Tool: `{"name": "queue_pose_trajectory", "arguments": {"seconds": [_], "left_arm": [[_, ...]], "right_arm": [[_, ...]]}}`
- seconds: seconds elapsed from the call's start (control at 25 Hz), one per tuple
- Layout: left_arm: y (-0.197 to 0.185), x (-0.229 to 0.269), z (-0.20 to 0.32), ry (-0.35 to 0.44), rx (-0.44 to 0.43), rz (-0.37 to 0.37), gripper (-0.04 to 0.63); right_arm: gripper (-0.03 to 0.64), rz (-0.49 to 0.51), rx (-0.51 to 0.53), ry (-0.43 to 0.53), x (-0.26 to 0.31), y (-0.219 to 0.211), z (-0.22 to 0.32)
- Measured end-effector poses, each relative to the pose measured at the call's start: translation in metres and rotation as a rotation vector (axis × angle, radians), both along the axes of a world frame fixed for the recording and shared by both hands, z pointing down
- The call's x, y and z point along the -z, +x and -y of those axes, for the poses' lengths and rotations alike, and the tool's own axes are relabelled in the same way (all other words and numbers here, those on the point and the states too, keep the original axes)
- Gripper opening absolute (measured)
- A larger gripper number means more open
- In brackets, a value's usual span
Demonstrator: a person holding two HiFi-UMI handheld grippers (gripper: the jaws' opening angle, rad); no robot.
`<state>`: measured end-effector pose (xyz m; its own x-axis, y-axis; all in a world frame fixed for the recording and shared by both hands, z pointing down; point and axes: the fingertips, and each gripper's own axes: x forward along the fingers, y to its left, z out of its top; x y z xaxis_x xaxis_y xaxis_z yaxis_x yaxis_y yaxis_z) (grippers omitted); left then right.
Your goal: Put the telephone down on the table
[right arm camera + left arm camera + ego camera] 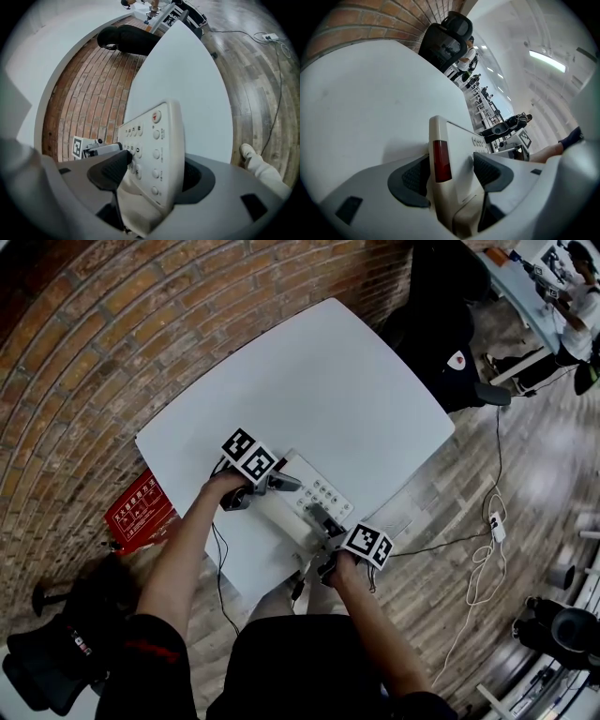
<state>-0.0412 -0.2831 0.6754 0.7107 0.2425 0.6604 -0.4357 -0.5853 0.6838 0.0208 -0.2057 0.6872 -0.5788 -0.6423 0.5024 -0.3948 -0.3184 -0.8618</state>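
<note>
A white telephone [302, 499] with a keypad lies near the front edge of the white table [309, 381]. My left gripper [266, 486] is at its left end. In the left gripper view both pads of the left gripper [450, 171] press the telephone [461, 140] beside its red strip. My right gripper [330, 532] is at the other end. In the right gripper view the jaws of the right gripper [154, 171] stand wide around the telephone [159, 136]. One pad hovers over the keys and the phone leans toward the other pad. I cannot tell whether the telephone's underside touches the table.
A red sign [141, 512] lies on the brick floor left of the table. A black chair [441, 343] stands at the table's far right corner. A white power strip [495, 526] and cables trail over the wooden floor on the right. A black bag [56, 652] sits at the lower left.
</note>
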Motion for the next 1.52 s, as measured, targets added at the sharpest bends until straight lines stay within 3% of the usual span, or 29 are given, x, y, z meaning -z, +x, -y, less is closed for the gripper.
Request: {"name": "queue_pose_trajectory", "arguments": {"seconds": [0.44,0.72,1.04,1.24,1.52], "left_arm": [[-0.002,0.003,0.005,-0.019,0.018,0.019,0.290],[0.002,0.004,0.011,-0.004,-0.009,0.031,0.288],[0.007,0.002,0.010,-0.048,0.022,-0.009,0.282],[0.010,0.002,0.011,-0.033,0.020,0.002,0.282],[0.010,0.011,0.019,0.000,0.038,-0.022,0.262]], "right_arm": [[0.310,-0.089,0.060,-0.108,-0.002,-0.004,0.003],[0.318,-0.080,0.047,-0.129,-0.003,-0.005,0.006],[0.318,-0.083,0.083,-0.183,-0.002,0.004,0.003],[0.322,-0.101,0.128,-0.221,-0.002,0.009,0.003],[0.338,-0.148,0.145,-0.205,0.001,0.011,0.008]]}}
